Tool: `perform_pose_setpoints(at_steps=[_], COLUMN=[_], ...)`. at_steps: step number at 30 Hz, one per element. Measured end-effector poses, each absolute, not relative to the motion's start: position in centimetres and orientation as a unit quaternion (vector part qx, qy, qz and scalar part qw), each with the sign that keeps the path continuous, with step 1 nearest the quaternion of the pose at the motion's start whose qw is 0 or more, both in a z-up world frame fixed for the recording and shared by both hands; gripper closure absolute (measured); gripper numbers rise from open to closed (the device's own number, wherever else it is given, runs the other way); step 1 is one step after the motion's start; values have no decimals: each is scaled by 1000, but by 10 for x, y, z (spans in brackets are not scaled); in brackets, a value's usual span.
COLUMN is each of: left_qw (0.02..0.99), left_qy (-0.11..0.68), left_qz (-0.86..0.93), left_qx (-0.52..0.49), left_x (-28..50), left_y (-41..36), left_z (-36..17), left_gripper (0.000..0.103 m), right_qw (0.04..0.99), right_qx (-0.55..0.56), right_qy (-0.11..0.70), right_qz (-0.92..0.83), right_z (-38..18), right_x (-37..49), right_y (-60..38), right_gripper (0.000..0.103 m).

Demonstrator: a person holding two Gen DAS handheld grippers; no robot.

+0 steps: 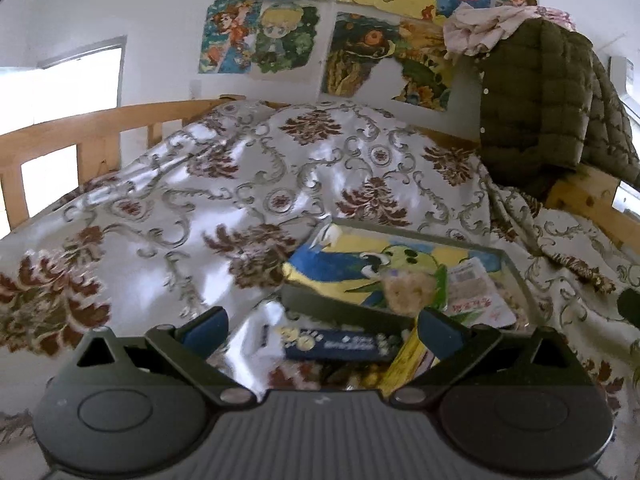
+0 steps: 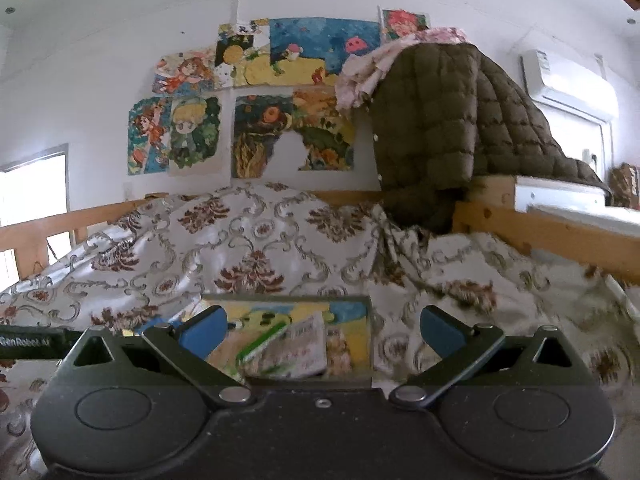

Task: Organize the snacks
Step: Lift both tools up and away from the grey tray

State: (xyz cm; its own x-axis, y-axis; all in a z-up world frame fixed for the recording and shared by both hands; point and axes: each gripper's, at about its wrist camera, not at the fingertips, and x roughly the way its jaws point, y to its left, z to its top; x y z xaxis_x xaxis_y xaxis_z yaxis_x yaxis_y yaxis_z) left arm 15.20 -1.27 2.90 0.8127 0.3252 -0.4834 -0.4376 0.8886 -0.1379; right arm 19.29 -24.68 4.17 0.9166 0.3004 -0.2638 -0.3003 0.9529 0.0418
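Crosswise, dark blue snack bar (image 1: 340, 345) before tray (image 1: 352, 312).

One tray (image 1: 516, 276) is seen on one bed (image 1: 168, 208). Approx. two snack packs (image 1: 476, 292) are counted inside, two more (image 1: 340, 344) just outside; blur prevents exact count. One jacket (image 1: 536, 100) hung; approx. six wall pics (image 1: 260, 36).

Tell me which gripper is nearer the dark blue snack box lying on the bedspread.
Left. The left gripper is open with the dark blue snack box lying between its fingers. The right gripper faces the painted tray; the box isn't in its view.
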Motion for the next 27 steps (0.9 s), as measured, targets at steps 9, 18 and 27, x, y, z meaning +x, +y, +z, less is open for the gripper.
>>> perform_pose_setpoints(at_steps=[9, 18, 27], left_qw=[948, 952, 950], left_qy=[242, 236, 250], left_qz=[191, 179, 173], left_qx=[-83, -74, -72], left_x=[108, 88, 80], left_y=[-15, -10, -9], left_z=[14, 14, 5], left_gripper=[0, 0, 0], right_qw=[976, 972, 968], right_qx=[3, -1, -10], right_qy=[170, 202, 222], right_qz=[136, 116, 118], right_z=[27, 15, 6], right_x=[157, 132, 116], right_y=[-249, -248, -244], right_gripper=[1, 1, 1])
